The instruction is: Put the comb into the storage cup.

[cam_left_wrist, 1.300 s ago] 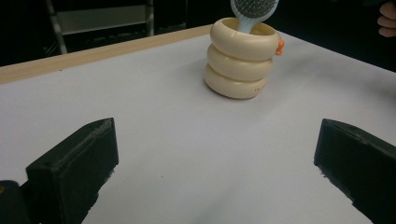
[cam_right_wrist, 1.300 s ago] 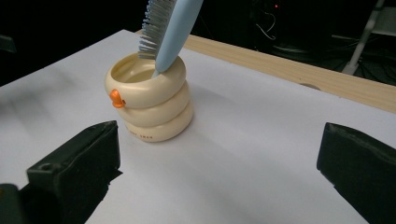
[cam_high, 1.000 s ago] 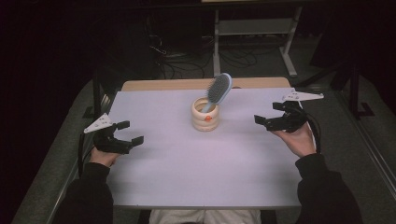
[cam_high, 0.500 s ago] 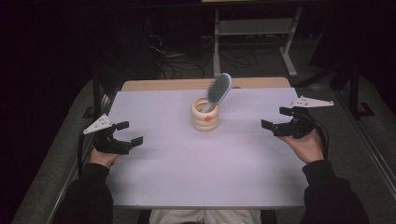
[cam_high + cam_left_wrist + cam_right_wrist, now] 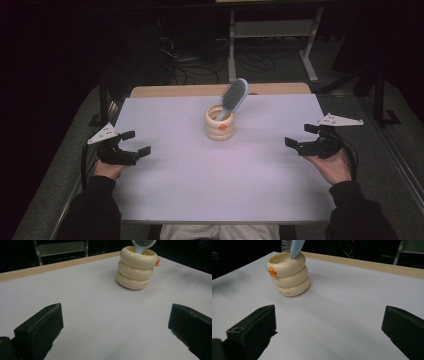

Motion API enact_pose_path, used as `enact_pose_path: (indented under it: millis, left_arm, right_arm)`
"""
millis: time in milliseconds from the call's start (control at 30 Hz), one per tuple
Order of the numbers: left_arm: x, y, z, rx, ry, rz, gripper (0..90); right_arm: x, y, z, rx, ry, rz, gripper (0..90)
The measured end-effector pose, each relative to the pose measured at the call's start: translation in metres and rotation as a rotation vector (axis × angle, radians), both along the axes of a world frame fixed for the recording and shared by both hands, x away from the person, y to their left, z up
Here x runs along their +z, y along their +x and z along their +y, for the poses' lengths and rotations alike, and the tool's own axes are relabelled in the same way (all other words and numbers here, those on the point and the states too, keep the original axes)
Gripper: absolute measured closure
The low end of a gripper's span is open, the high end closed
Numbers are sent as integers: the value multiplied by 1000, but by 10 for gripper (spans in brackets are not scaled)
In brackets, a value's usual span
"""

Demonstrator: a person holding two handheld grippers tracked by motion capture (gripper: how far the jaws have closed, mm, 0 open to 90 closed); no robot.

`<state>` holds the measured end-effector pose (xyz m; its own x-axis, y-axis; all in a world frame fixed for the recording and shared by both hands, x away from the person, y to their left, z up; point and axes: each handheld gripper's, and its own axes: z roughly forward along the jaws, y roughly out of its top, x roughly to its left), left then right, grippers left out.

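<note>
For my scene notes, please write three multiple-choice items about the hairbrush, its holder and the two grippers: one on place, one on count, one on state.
1. Where is the hairbrush?
A. flat on the table
B. standing in the cream ringed holder
C. in a gripper

2. How many stacked rings form the holder?
A. two
B. three
C. five

3. How are the left gripper and right gripper?
A. both open, empty
B. both shut
C. one holds the brush

Answers: 1 B, its handle goes into the holder's mouth; 2 B, three rings show in the gripper views; 3 A, the jaws stand wide apart above the white table.
</note>
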<state>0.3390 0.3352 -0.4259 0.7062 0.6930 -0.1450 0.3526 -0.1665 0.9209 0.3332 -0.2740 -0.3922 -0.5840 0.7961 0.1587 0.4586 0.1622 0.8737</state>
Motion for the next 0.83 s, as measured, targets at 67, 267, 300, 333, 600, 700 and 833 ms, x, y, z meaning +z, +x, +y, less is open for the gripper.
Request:
enact_pose_path:
  millis: [67,267,300,333,600,700,833]
  left_arm:
    - [0,0,1,1,-3,2,0]
    - [-2,0,3,-8,-12,20,0]
    - [-2,0,3,-8,-11,20,0]
    - [-2,0,3,-8,-13,20,0]
    - [-1,0,4,-6,-26,17,0]
    - [-1,1,5,-10,-27,15,0]
    - [0,1,7,-8,-47,10,0]
  right_arm:
    - [-2,-3,0,-1,-1,0,0]
    - [-10,-13,-2,8,-5,-7,0]
    - [-12,-15,-2,10,2,-12,0]
    - [-15,-17,-3,14,5,-16,0]
    - [-28,-27,-2,30,-34,7,0]
    - [-35,-29,0,24,-56,43,0]
    - [-40,-28,3,30,-90,62,0]
